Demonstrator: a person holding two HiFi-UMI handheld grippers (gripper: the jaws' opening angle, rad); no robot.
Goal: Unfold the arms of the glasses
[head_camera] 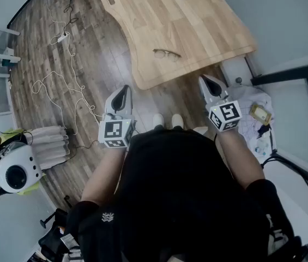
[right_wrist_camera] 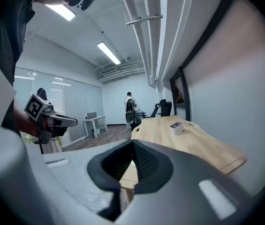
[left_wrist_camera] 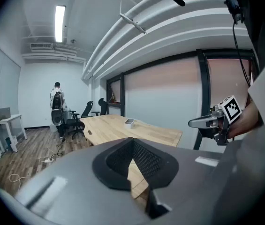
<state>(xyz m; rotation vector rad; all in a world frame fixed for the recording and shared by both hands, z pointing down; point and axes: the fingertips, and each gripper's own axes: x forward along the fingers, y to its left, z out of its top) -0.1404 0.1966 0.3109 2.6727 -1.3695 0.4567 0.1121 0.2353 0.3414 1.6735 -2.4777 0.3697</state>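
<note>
GLASSES: the glasses are seen as a thin, dark-rimmed frame laid flat on the wooden bench, near its front edge; arm position is not resolved | left hand-held gripper: jaws are pressed together, empty | right hand-held gripper: jaws are pressed together, empty | both are positioned short of the bench, apart from the glasses
</note>
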